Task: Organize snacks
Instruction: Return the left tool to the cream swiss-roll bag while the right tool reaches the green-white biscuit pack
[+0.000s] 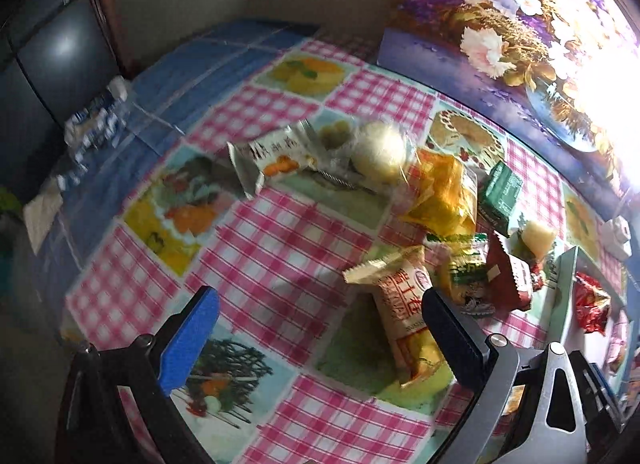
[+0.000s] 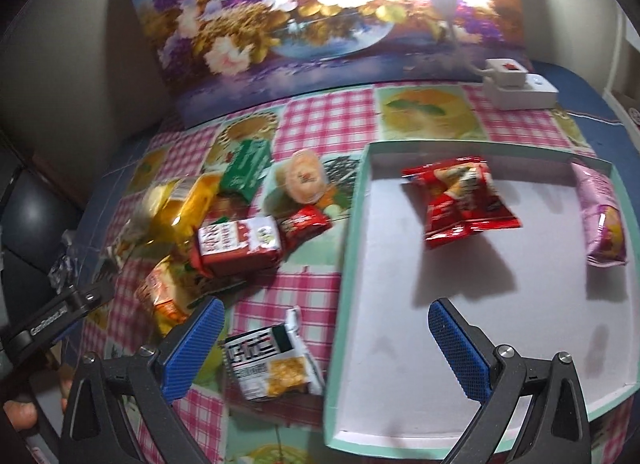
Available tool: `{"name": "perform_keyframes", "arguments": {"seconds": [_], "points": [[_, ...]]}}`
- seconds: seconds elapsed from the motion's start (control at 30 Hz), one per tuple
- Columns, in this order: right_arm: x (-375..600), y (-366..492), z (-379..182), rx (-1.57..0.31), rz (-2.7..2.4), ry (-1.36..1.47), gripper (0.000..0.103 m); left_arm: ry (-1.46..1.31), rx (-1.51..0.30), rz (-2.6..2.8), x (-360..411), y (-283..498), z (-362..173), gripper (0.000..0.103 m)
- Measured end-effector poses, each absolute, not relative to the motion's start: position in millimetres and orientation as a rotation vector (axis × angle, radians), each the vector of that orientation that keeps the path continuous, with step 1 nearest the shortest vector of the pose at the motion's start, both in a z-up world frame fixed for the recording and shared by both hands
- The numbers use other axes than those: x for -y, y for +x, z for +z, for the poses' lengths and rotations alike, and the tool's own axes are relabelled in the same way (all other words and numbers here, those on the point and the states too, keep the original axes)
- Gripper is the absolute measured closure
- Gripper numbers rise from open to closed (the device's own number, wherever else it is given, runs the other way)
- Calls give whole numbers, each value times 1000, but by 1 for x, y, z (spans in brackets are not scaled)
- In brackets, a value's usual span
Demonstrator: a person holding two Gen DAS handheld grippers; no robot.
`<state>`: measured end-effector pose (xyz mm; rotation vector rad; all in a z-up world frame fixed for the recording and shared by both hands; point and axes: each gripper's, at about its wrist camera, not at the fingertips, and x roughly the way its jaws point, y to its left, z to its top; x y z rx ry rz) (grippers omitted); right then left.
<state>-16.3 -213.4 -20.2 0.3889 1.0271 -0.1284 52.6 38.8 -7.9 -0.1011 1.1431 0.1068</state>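
Several snack packets lie on a checked tablecloth. In the left wrist view my left gripper is open and empty above the cloth, its right finger beside a beige and orange packet. Farther off lie a white packet, a round bun, a yellow bag and a green box. In the right wrist view my right gripper is open and empty over the tray's left wall. The tray holds a red bag and a pink bag. A black and white packet lies between the fingers.
A flower picture leans on the wall behind the table. A white power strip sits at the back right. A red box, small red packet and round cake lie left of the tray. The left gripper shows at left.
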Motion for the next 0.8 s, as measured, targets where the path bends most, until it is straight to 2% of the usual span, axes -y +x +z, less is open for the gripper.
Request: {"name": "perform_keyframes", "arguments": {"seconds": [0.67, 0.8], "points": [[189, -5, -31, -1084, -92, 295, 0, -204, -1267, -26, -7, 72, -59, 3], [189, -4, -33, -1091, -90, 293, 6, -180, -1277, -30, -1, 73, -63, 4]]}}
